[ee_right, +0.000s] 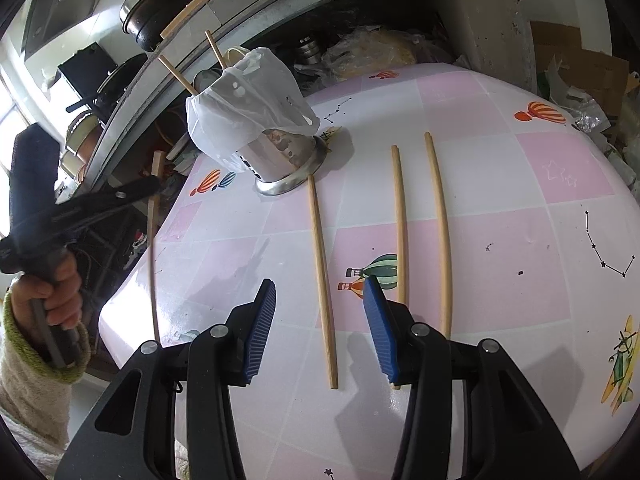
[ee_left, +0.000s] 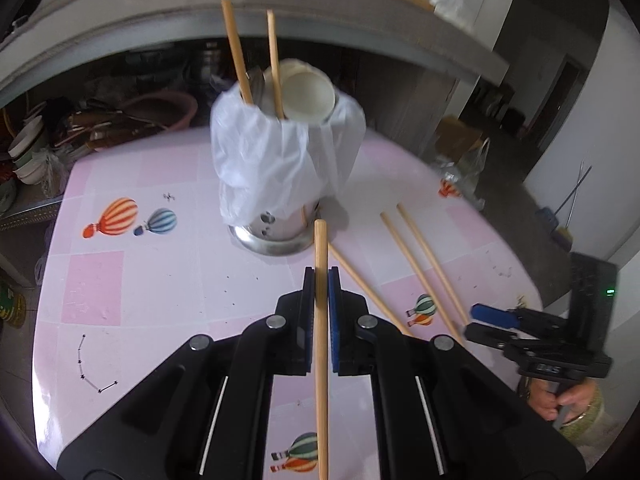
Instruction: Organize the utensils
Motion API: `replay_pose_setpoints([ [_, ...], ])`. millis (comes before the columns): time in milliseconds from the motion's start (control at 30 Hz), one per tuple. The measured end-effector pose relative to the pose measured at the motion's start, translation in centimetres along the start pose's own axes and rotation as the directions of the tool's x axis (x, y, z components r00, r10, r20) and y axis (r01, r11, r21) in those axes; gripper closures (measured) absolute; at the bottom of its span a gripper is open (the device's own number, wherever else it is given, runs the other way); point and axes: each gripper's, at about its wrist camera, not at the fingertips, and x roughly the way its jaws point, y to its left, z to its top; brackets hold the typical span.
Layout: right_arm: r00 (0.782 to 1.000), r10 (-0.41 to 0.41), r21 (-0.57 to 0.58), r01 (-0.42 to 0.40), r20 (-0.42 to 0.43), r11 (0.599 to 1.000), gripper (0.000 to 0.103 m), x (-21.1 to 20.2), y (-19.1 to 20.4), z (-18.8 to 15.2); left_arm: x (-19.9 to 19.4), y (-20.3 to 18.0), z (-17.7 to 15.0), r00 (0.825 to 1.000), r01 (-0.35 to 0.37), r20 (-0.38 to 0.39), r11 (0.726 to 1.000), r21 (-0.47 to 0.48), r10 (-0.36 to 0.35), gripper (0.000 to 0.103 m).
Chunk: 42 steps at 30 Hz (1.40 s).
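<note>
My left gripper (ee_left: 320, 276) is shut on a wooden chopstick (ee_left: 321, 240), held upright above the pink table (ee_left: 160, 288). Behind it stands a metal utensil holder (ee_left: 280, 168) draped in a white plastic bag, with two chopsticks and a white spoon inside. Three chopsticks (ee_right: 322, 272) (ee_right: 400, 220) (ee_right: 438, 220) lie on the table. My right gripper (ee_right: 320, 284) hovers open over the leftmost of them, touching nothing. The right wrist view shows the left gripper (ee_right: 150, 186) at the left with its chopstick (ee_right: 152, 260) hanging down. The right gripper (ee_left: 476, 323) also shows in the left wrist view.
A grey counter ledge (ee_left: 120, 40) overhangs the table's far side, with bowls and basins (ee_left: 160, 108) stored beneath it. A pot (ee_right: 160, 12) sits on the ledge. Bags and a cardboard box (ee_right: 580, 72) crowd the right side. A person's hand (ee_right: 52, 292) grips the left tool.
</note>
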Motion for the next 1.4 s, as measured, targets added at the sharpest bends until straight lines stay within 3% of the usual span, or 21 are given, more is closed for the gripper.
replay_pose_setpoints([
  [400,1.000,-0.006,-0.053,0.004,-0.019,0.999,0.058,1.3,1.2,1.1,-6.8,1.4,-0.8,0.986,0.041,0.162,0.999,-0.030,-0.036,0.097],
  [700,0.998,-0.022,-0.150,0.012,-0.065,0.989,0.058,5.8,3.3,4.3,-9.6,2.8,-0.5,0.968,0.049,0.248,0.997,-0.054,-0.035,0.097],
  [1033,0.990,-0.086,-0.207,0.061,-0.113,0.976,0.073,11.7,5.0,7.0,-10.2,4.6,-0.4,0.961,0.036,0.276,0.995,-0.092,-0.010,0.097],
  [1400,0.984,-0.143,-0.230,0.116,-0.107,0.966,0.084,14.2,5.4,7.7,-10.1,6.0,-0.6,0.961,0.022,0.275,0.992,-0.122,0.012,0.097],
])
